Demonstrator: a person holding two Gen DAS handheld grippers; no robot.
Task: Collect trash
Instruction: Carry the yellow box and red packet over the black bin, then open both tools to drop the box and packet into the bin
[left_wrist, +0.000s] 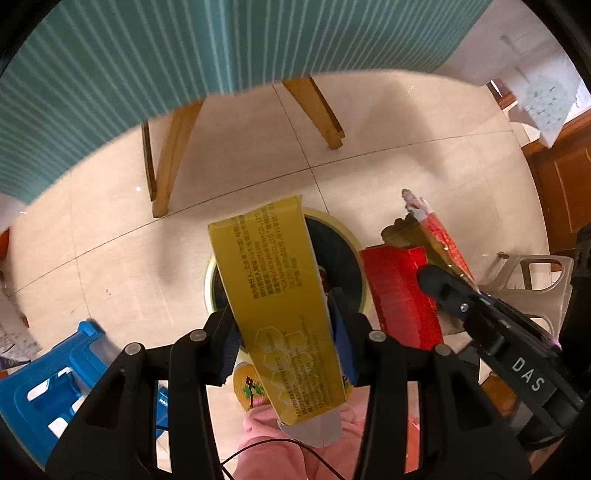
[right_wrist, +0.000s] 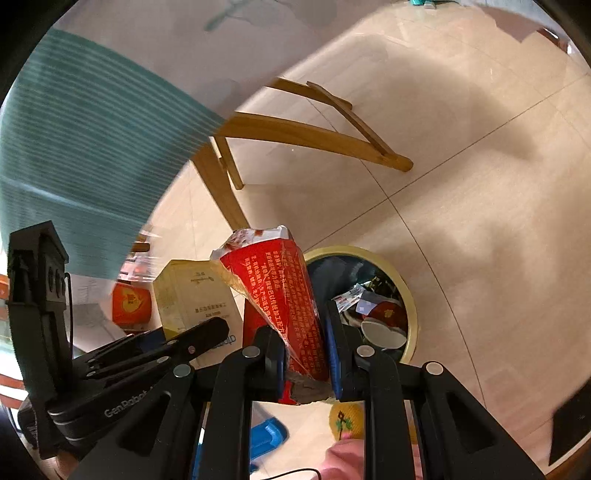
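Two grippers over a beige tiled floor (left_wrist: 369, 122) — left gripper (left_wrist: 282, 332) pinching a yellow cardboard box (left_wrist: 277, 295), right gripper (right_wrist: 306, 347) a red foil wrapper (right_wrist: 291, 295) — above a round yellow-rimmed bin (right_wrist: 408, 291).

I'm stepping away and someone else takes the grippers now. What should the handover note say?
Left gripper: shut on a yellow box, above the bin.
Right gripper: shut on a red wrapper, beside the bin.
Done: both pieces picked up; the bin already holds other trash.
Left: drop both into the bin. A red box stands on the floor next to it, probably still to collect.
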